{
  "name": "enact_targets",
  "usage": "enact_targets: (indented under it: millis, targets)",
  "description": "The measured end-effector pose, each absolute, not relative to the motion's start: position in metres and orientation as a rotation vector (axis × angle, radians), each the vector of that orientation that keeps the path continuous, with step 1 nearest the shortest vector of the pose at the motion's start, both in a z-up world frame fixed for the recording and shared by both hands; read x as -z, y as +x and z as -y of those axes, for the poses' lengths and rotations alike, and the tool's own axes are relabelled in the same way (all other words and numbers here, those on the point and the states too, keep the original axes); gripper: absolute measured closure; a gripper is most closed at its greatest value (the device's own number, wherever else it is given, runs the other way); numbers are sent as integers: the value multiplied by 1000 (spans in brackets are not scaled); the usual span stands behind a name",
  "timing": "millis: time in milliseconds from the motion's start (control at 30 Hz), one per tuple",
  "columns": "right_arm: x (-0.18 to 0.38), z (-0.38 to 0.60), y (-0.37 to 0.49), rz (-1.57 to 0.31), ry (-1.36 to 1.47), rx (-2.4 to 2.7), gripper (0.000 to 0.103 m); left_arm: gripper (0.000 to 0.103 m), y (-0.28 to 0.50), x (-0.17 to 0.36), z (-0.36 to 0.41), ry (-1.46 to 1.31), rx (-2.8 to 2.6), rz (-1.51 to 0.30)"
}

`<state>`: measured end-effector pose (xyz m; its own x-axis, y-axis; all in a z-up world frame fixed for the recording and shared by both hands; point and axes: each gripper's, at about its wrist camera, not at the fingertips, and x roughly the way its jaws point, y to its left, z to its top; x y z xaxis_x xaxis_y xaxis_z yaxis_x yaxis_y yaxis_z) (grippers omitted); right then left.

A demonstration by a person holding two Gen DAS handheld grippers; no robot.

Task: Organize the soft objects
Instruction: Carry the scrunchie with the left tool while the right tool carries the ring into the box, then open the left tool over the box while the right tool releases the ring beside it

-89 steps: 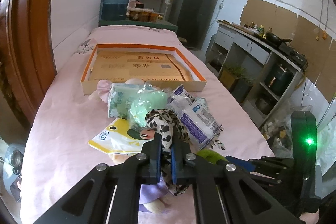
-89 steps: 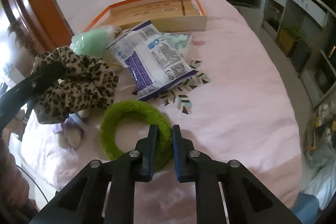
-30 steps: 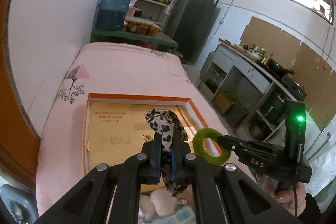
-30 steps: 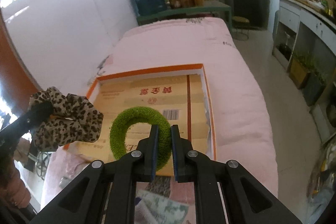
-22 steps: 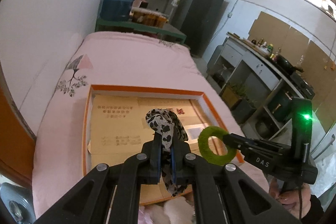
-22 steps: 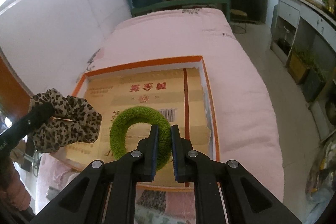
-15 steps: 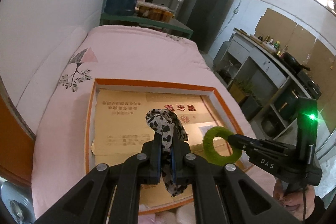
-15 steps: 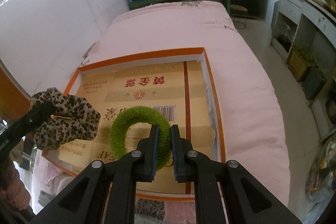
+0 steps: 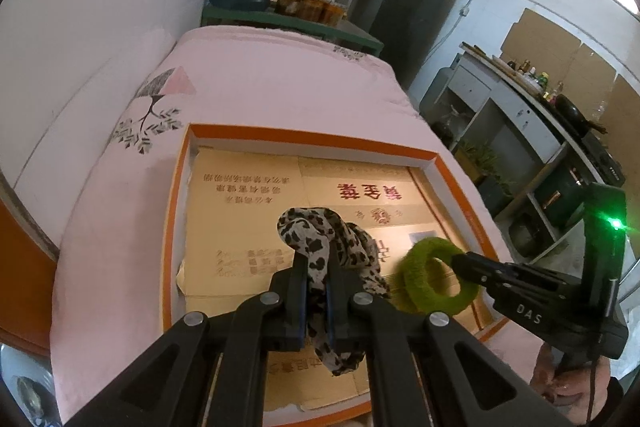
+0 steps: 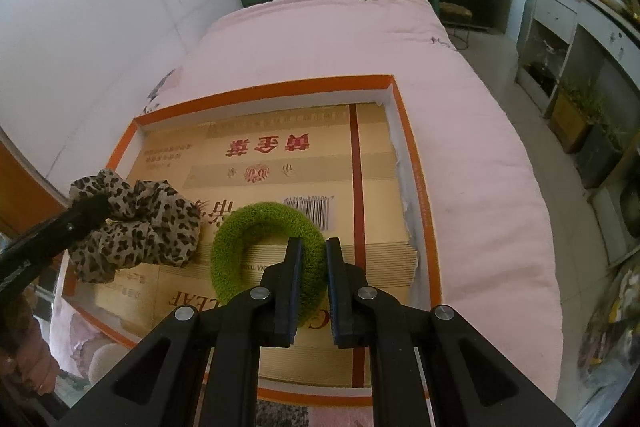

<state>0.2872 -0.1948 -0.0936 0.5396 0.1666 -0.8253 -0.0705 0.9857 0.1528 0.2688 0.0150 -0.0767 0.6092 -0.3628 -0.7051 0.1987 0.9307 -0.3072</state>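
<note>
We have carried both items from the bed's clutter to above the box [image 10: 416,163]. The left claw [image 9: 317,291] is clamped on the leopard scrunchie [image 9: 320,239]; the right claw [image 10: 311,287] is pinched on the green ring [image 10: 264,223]. Both have dropped lower over the cardboard lining (neither yet resting on it, as far as we can tell). Release appears to be next.

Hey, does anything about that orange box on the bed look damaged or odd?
The cardboard sheet lining the orange box has a ragged, torn right edge, and its left edge looks notched. Nothing has spilled; both scrunchies are held above it.
</note>
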Motion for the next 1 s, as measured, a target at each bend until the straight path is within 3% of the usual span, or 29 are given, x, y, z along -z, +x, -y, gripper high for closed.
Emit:
enact_targets:
  millis: [267, 333, 400, 467, 500, 800, 1000]
  targets:
    - [100, 197, 289, -1007, 134, -147, 84, 93, 277, 91, -19, -234, 321, -898]
    - [99, 199, 289, -1007, 142, -146, 78, 82, 278, 91, -22, -262, 349, -893]
    - [98, 199, 287, -1002, 136, -138, 69, 59, 279, 91, -23, -274, 364, -902]
    - [96, 199, 285, -996, 129, -132, 55, 51, 278, 90, -24, -271, 342, -906]
    - [95, 199, 283, -991, 126, -131, 54, 49, 277, 88, -25, -272, 333, -898]
    - [78, 200, 264, -942, 106, -123, 53, 49, 261, 66, -41, -308, 275, -813]
    - [65, 200, 246, -905, 106, -121, 53, 49, 235, 44, -29, -159, 246, -747]
